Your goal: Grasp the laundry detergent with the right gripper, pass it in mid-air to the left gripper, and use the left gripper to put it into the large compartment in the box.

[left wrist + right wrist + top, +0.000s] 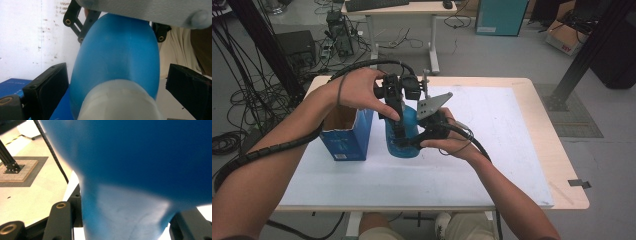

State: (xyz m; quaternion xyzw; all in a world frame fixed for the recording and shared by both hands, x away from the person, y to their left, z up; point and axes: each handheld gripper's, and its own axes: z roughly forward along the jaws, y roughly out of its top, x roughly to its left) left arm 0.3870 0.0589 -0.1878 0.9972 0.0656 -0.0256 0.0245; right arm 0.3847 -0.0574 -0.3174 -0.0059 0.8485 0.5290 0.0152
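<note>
Jaws of right gripper [412,142] clamp the blue plastic bottle [404,132], upright on the tabletop [492,130]; left gripper [398,131] descends vertically, jaws apart around its white-capped neck.

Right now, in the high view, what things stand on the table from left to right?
Blue box → blue bottle, with the left gripper on it from above → right gripper, shut on the bottle from the right side.

even bright indoor light from overhead, soft shadows, white surface [492,150] a bit washed out, blue bottle [140,165] super blurry up close, floor blown out
</note>
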